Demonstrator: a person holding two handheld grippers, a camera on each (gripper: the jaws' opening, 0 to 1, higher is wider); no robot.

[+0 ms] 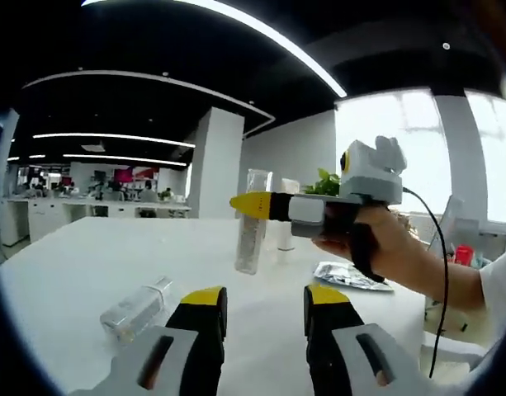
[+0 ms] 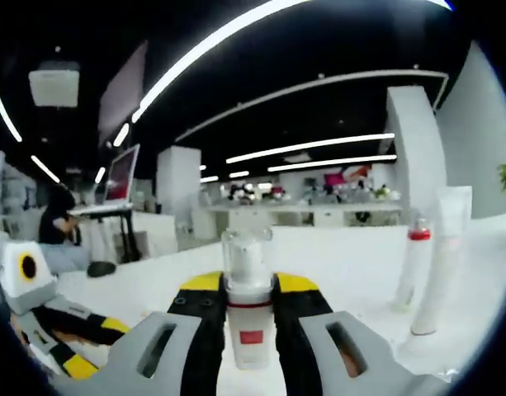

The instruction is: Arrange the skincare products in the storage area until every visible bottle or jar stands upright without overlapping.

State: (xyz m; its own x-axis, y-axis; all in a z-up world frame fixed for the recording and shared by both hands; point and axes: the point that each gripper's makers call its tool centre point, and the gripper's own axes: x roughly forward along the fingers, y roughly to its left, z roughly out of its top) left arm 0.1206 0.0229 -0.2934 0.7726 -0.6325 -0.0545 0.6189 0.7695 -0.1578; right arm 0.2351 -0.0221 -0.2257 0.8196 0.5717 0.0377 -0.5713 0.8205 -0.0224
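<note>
A tall clear-capped bottle (image 1: 250, 235) stands upright on the white table (image 1: 87, 256), and my right gripper (image 1: 253, 204), held by a person's hand, is shut on its upper part. In the right gripper view the same bottle (image 2: 250, 330), white with a red band and label, sits between the right gripper's (image 2: 249, 289) yellow-tipped jaws. My left gripper (image 1: 266, 299) is open and holds nothing. A clear bottle (image 1: 137, 309) lies on its side just left of its jaws. The left gripper (image 2: 67, 351) also shows low at the left of the right gripper view.
A red-banded bottle (image 2: 413, 264) and a white tube (image 2: 444, 264) stand upright at the right. Another white tube (image 1: 286, 223) stands behind the held bottle. A foil packet (image 1: 349, 275) lies flat under the hand. Desks and a seated person (image 2: 59, 219) are far behind.
</note>
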